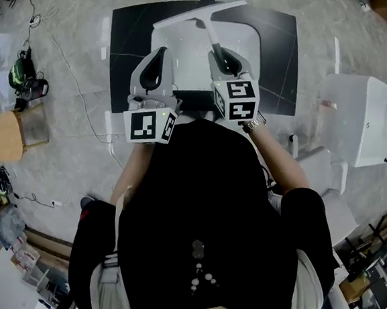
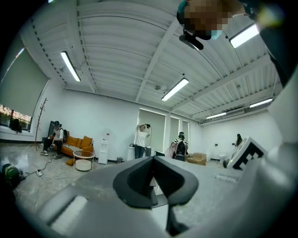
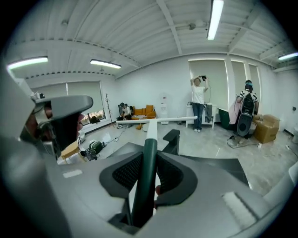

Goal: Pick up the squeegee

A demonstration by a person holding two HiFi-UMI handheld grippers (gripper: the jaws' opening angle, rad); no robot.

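The right gripper (image 3: 150,175) pinched the dark green handle of the white T-shaped squeegee (image 3: 149,139). Its crossbar pointed away and was lifted above a white rectangular surface (image 1: 185,55) on a black floor mat (image 1: 277,50). Beside it, the left gripper (image 2: 152,181) was pressed together with nothing in it.

You stand in a big open lab-like workroom: strip lights (image 2: 71,66) on a ribbed ceiling (image 2: 121,51), an orange sofa (image 2: 77,142), cables (image 1: 71,79) across the bare floor (image 1: 69,32).

A black mat (image 1: 283,51) lies on grey floor (image 1: 64,173); an orange sofa (image 2: 77,143) stands beyond.
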